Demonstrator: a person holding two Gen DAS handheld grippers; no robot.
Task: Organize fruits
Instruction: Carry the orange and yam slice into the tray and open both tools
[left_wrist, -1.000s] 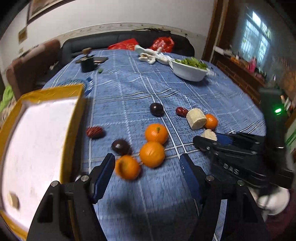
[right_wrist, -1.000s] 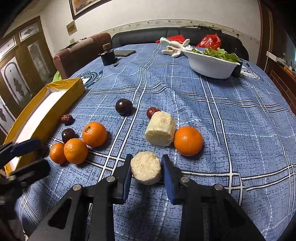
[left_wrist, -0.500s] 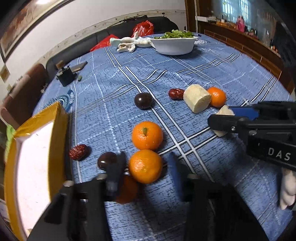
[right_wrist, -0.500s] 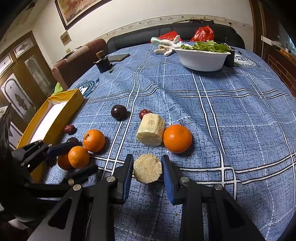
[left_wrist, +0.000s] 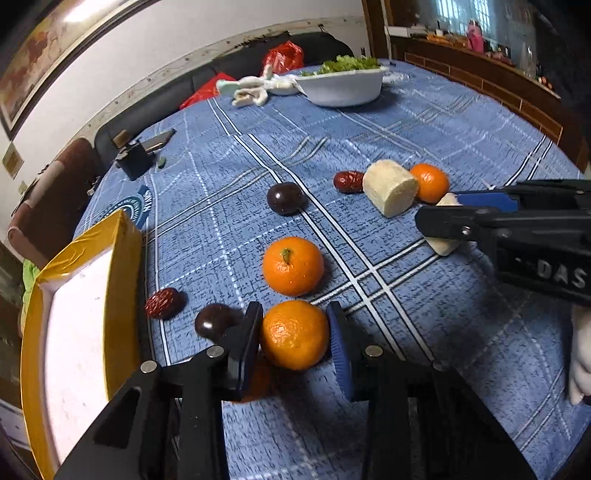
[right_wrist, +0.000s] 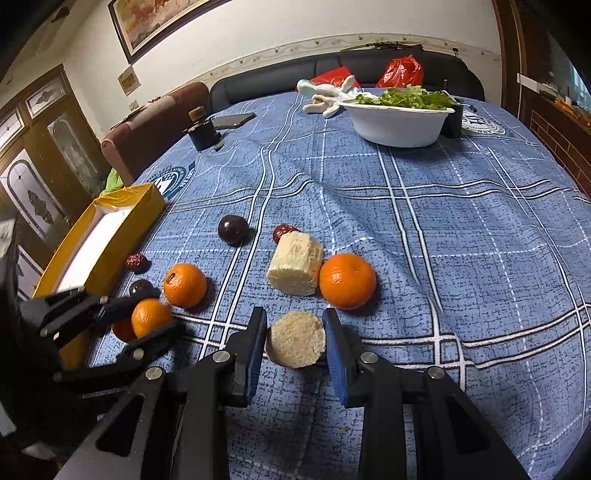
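The mandarin (left_wrist: 294, 334) sits clamped in my left gripper (left_wrist: 294, 338), whose jaws just closed on it, near the table's (left_wrist: 424, 122) left edge, so the yellow box (left_wrist: 122, 280) lies right beside it to the left, while my right gripper (right_wrist: 295, 341) pinches a pale cut chunk (right_wrist: 295, 343).

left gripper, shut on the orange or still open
Shut on it: the left gripper has just been closing, and both pads now press the sides of the orange, on the blue tablecloth.
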